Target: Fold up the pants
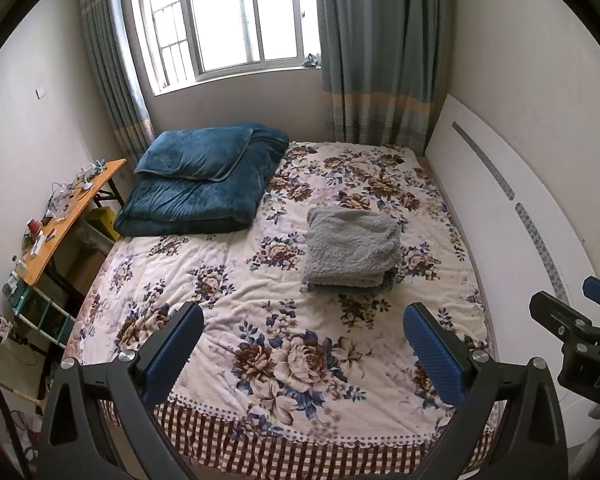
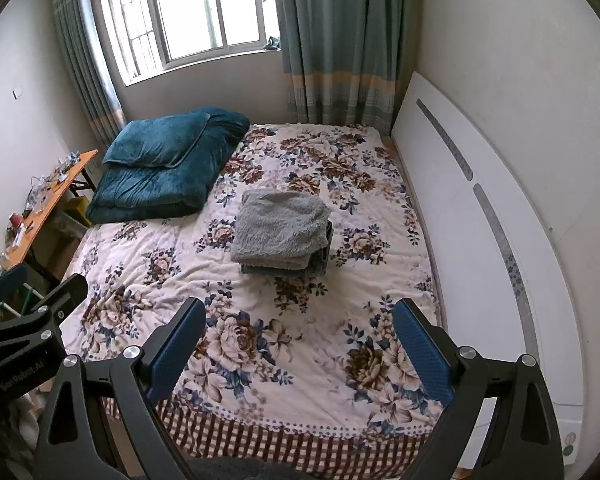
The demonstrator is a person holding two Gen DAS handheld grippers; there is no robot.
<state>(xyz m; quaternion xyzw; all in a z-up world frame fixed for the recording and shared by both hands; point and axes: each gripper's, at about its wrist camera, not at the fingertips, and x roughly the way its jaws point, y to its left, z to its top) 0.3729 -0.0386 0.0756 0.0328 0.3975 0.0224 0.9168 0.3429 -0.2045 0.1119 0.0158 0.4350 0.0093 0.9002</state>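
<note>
The pants (image 1: 350, 246) lie folded in a stack ahead of both empty, spread-jawed hand-held grippers (image 1: 304, 344) (image 2: 296, 338), so folding looks done.

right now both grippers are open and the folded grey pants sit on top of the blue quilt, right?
Not quite. Both the left gripper and right gripper are open, but the grey pants sit on a darker folded piece on the floral bedspread, apart from the blue quilt. Both wrist views show it.
</note>
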